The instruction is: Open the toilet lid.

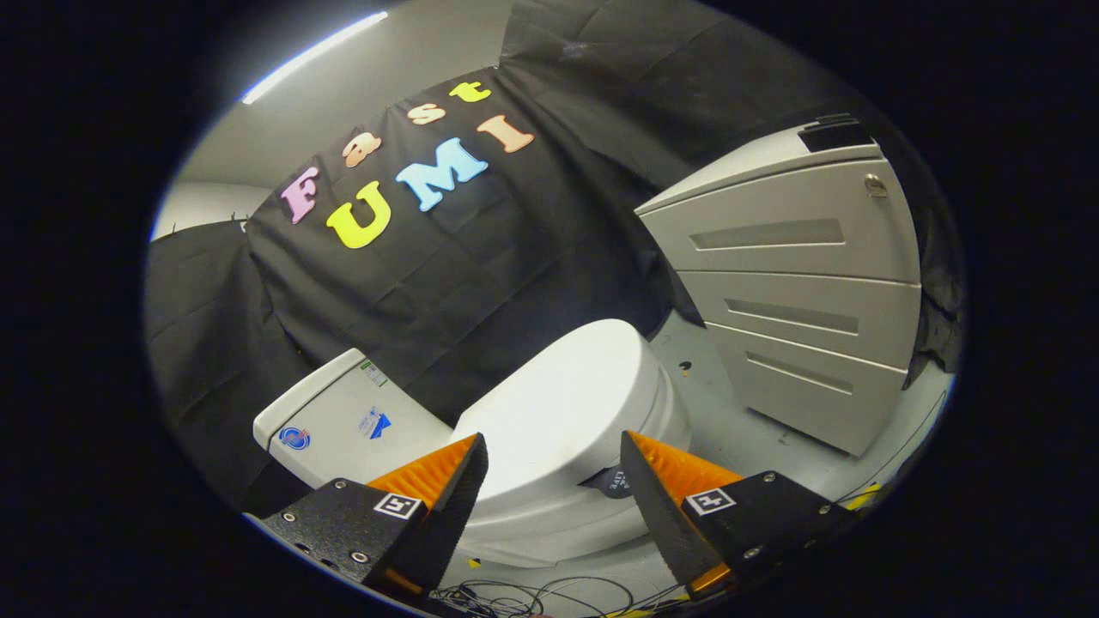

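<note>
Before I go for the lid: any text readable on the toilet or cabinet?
No text reads clearly.
toilet tank: round sticker, blue sticker, small label, all too small to read.
dark tag under the lid's rim: blurred.
drawer cabinet: none.
gripper open, closed toilet lid just ahead of its fingers.

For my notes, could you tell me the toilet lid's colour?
White, plainest in the gripper view: toilet lid beyond the open gripper.

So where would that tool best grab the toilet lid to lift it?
Probably at the lid's rounded front rim, the end farthest from the tank, where it overhangs the bowl. Come from the front, slipping one finger under the lip. The tool is open, its fingers spread just short of the lid.
</note>
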### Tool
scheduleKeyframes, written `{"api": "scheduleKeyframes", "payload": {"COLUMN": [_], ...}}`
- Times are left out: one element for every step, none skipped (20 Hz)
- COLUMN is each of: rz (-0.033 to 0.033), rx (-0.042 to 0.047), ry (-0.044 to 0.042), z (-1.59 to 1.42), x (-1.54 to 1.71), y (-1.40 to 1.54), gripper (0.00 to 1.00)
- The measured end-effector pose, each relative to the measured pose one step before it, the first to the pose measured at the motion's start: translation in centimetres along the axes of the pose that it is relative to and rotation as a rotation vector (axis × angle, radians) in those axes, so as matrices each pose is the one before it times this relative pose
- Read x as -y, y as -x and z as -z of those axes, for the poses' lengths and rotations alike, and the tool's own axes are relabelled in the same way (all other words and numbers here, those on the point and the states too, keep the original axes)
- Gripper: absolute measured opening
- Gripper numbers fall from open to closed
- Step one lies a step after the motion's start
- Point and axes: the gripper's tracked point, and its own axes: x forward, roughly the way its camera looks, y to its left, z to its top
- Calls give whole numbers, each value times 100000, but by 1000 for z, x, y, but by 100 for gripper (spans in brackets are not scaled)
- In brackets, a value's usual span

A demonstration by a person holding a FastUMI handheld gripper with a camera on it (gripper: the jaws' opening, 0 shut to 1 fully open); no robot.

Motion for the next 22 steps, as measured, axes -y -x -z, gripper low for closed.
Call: {"api": "scheduleKeyframes", "payload": {"rz": [609, 83, -10, -197, -73, 345, 526, 805, 541, 220, 365, 695, 1324, 1350, 757, 662, -44, -459, -425, -165, 164, 410], "rx": [-893, -561, -549, -405, -248, -205, -224, -363, -427, -292, -189, -289, -68, 34, -9, -142, -222, -234, -464, -852, -994, -1104], "ry": [-1193, -1934, -2853, -3452, -3421, -2430, -1367, -973, -1410, -2277, -2731, -2814, -2435, -1843, -1486, -1706, -2227, -2540, -2195, -1970, -1409, -1093], "z": [325, 268, 219, 242, 127, 341, 195, 418, 236, 159, 111, 145, 70, 157, 51, 149, 52, 93, 154, 92, 155, 260], "x": [217, 42, 91, 213, 178, 283, 306, 463, 368, 433, 356, 522, 590, 703, 455, 271, 178, 29, 165, 221, 266, 399], "y": [-333, -223, -415, -310, -299, -297, -219, -238, -268, -152, -217, -220, -278, -172, -151, -205, -238, 171, -46, -130, -173, -267], "gripper": [96, 96, 95, 96, 96, 96, 95, 95, 95, 95, 95, 95, 94, 94, 94, 93, 93, 92, 91, 88, 86, 80]}}
